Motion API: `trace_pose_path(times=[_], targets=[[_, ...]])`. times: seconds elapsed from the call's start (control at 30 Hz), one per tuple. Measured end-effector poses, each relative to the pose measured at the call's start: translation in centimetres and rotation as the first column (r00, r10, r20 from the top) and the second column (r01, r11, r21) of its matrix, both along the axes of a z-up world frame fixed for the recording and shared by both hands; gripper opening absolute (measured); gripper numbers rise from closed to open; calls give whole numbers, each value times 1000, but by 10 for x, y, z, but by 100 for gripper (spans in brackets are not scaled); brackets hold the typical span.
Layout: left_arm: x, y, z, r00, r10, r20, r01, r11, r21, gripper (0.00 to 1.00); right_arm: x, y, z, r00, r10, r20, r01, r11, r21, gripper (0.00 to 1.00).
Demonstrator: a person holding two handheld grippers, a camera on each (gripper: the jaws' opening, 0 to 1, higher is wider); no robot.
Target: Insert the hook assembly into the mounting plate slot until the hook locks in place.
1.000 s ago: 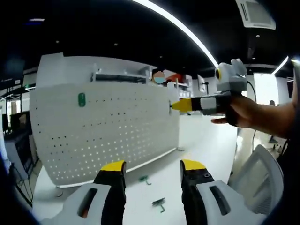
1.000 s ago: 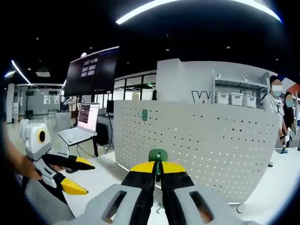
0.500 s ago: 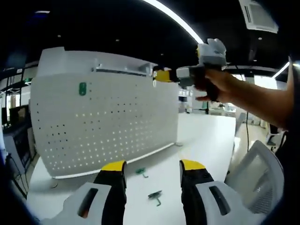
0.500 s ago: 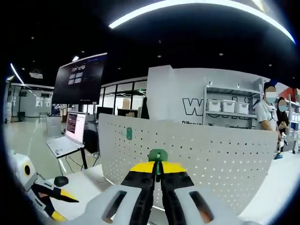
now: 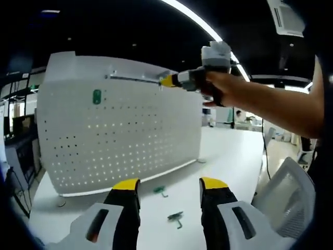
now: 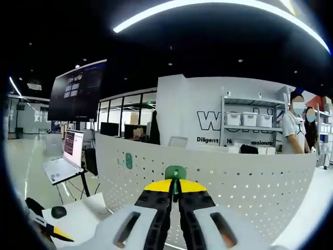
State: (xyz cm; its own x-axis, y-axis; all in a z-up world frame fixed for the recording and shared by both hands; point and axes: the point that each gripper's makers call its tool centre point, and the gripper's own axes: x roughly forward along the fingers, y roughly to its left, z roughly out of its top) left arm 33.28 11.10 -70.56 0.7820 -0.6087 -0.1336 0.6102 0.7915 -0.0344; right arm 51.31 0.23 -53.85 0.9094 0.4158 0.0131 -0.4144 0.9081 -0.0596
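White table [image 5: 229,156] holds our tall board full of holes [image 5: 125,135]. One green hook [image 5: 97,96] hangs near its top left corner. Our right hand-held gripper [image 6: 175,188] pinches another green hook [image 6: 175,173], not yet pushed in. Our left hand-held gripper [image 5: 169,183] is spread wide. Two spare hooks [image 5: 175,216] lie near the table's front edge.

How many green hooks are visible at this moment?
4: one small green plastic hook mounted on the white pegboard, two loose on the white table, one gripped in the right gripper. Others may be hidden.
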Motion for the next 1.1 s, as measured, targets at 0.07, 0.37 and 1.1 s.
trace_pose_path(times=[0.07, 0.37, 1.1], targets=[[1, 1, -1, 1000, 2, -4, -2, 1000, -1, 46, 8, -1, -1, 1000, -8, -3, 8, 1000, 0, 2], [5, 5, -4, 1000, 15, -26, -16, 1000, -20, 46, 34, 3, -12, 999, -22, -25, 22, 1000, -5, 2], [7, 8, -7, 999, 21, -44, -23, 999, -33, 46, 63, 9, -25, 998, -42, -54, 42, 999, 9, 2]])
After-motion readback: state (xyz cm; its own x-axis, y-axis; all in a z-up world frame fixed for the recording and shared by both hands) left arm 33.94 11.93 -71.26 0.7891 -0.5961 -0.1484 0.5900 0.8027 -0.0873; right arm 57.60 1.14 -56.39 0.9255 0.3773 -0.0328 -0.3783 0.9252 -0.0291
